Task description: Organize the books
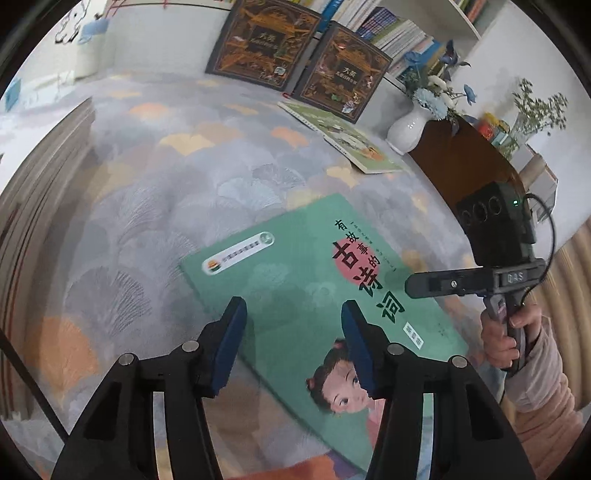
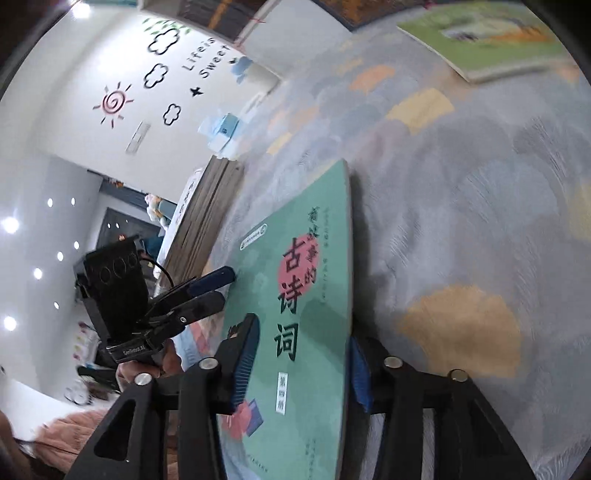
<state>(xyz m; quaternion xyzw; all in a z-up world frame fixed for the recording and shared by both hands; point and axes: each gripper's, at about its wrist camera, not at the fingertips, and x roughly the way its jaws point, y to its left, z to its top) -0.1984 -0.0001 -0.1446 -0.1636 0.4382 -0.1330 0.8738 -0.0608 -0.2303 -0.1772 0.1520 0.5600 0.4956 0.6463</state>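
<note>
Wide patterned carpet [image 1: 155, 177] as the working floor, bookshelf [image 1: 399, 26] at 1 o'clock in the left wrist view with two dark ornate books [image 1: 303, 55] leaning against it and a pale green book [image 1: 343, 136] flat just below them; white vase of blue flowers [image 1: 410, 129] at 2 o'clock. Green picture book [image 1: 306, 288] flat on the carpet at centre, the likely book in hand. Right gripper [image 2: 299, 365] at 6 o'clock in its own view, straddling the near edge of the cover, one pad on the cover, the other at the edge, contact unclear. Left gripper [image 1: 293, 343] hovering half open above the cover, holding nothing. Step, by judgement: pickup. Next: firm pinch on the edge, lift, carry toward the shelf
</note>
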